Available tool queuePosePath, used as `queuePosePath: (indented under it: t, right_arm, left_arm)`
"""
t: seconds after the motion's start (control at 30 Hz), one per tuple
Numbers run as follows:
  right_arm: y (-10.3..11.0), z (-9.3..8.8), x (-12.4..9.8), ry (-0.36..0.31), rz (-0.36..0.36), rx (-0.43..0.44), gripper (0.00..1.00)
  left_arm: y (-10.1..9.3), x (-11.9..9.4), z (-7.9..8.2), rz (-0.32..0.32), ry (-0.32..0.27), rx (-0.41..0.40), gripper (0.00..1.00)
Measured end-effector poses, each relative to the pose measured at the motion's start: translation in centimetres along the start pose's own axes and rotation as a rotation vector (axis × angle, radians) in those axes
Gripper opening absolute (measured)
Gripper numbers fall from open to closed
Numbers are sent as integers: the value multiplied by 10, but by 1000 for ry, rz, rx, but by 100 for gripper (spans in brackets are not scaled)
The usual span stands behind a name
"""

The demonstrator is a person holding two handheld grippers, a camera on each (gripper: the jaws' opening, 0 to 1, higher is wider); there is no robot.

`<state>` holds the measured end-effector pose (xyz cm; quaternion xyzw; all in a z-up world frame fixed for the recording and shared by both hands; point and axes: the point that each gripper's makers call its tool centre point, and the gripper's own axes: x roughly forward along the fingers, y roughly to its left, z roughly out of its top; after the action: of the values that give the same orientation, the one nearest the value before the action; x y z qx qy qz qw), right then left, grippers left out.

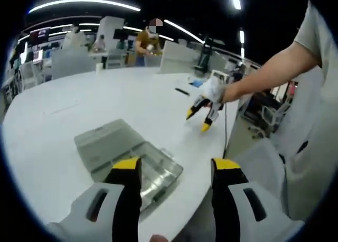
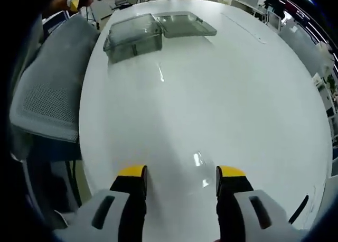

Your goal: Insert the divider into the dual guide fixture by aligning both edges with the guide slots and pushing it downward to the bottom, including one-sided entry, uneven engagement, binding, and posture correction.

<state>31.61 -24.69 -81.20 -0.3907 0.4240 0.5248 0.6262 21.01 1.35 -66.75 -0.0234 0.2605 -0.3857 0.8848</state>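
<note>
Both grippers empty, insertion not yet begun.

Left gripper (image 1: 176,170) hung wide open just over the clear fixture box (image 1: 129,155); right gripper (image 2: 182,179), jaws also parted and empty, sat well apart above the bare white table (image 2: 222,94). Possibly the divider lay inside; hard to tell.

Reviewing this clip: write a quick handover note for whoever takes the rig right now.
Left gripper: open, holding nothing, hovering over the clear plastic case at the table edge.
Right gripper: open, holding nothing, over bare white table, well away from the case.
The case lies open, its lid flat beside it.
Divider: cannot pick it out.
Done: nothing visible. Left: the whole insertion.
</note>
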Motion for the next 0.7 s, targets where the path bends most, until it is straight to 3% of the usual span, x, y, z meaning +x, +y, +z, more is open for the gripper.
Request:
queuePosePath:
  t: [0.7]
  right_arm:
    - [-7,-9,4,75,44,-111,41]
  left_arm:
    - [-2,1,-3,-2,11,15,54]
